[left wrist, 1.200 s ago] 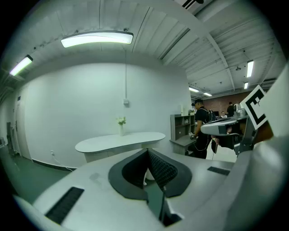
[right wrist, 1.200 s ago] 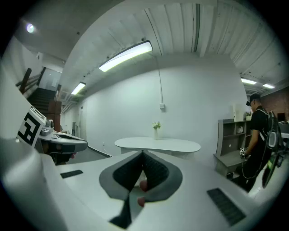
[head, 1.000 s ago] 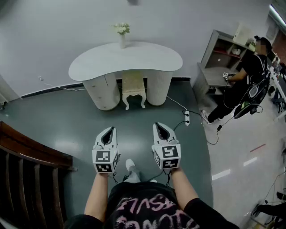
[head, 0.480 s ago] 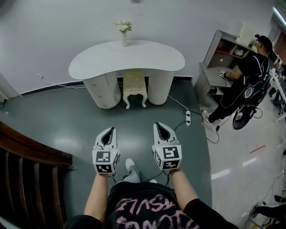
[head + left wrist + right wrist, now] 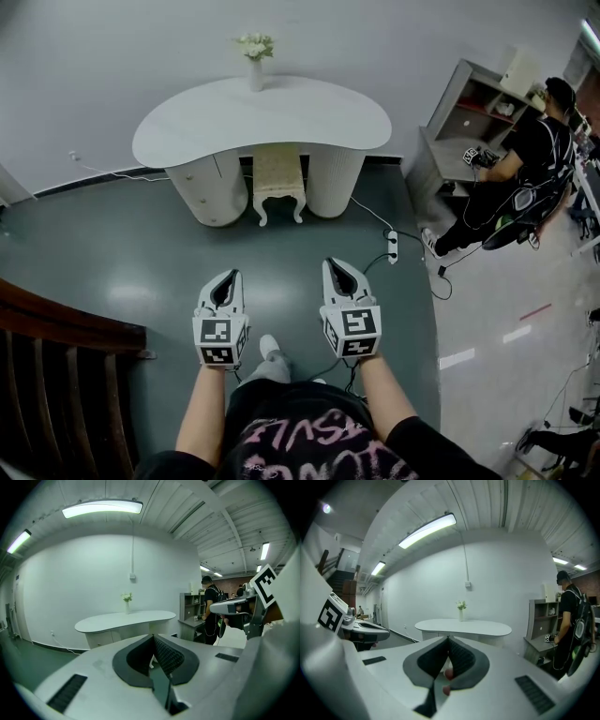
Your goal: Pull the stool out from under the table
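A cream stool (image 5: 279, 182) with curved white legs stands tucked between the two pedestals of a white kidney-shaped table (image 5: 262, 120) against the far wall. A vase of flowers (image 5: 255, 58) sits on the table's back edge. My left gripper (image 5: 231, 277) and right gripper (image 5: 335, 267) hover side by side over the green floor, well short of the stool, both shut with nothing in them. In the left gripper view the table (image 5: 126, 619) is far ahead; the right gripper view shows the same table (image 5: 463, 626) and vase (image 5: 461, 607).
A person in black (image 5: 520, 178) stands at a grey shelf desk (image 5: 461, 131) to the right. A power strip with cables (image 5: 393, 247) lies on the floor right of the table. Dark wooden stair rails (image 5: 56, 384) fill the lower left.
The view has drifted slightly closer to the table, which sits a little larger and lower-left. The person at the right has shifted posture. Both grippers keep their places.
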A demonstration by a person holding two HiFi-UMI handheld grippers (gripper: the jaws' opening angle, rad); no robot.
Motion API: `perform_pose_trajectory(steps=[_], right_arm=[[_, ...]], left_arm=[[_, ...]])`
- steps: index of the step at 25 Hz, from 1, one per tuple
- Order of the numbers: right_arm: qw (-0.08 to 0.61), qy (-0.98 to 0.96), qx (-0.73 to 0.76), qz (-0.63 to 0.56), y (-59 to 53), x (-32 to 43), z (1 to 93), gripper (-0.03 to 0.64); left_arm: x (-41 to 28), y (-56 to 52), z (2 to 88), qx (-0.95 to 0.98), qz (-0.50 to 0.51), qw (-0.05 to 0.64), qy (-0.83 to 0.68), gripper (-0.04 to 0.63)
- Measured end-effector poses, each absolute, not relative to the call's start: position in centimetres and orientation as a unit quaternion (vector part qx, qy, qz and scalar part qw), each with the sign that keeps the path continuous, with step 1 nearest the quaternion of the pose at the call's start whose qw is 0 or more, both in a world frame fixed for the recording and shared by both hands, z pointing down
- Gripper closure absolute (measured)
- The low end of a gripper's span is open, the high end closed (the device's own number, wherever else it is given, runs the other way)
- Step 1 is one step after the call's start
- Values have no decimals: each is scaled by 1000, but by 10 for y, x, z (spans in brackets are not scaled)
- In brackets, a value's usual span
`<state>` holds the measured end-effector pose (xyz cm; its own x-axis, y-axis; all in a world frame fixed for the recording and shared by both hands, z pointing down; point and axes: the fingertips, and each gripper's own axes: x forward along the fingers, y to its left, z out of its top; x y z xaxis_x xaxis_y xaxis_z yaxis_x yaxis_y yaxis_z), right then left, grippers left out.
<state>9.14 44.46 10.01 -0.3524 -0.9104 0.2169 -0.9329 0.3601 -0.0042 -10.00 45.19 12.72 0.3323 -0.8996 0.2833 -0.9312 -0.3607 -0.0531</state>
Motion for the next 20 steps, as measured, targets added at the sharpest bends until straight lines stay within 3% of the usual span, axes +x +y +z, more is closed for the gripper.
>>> perform_pose_trajectory(steps=[20], right_arm=[[100, -802, 584, 70, 345, 42, 92, 555]], left_arm=[[-154, 347, 146, 838, 152, 82, -517, 583]])
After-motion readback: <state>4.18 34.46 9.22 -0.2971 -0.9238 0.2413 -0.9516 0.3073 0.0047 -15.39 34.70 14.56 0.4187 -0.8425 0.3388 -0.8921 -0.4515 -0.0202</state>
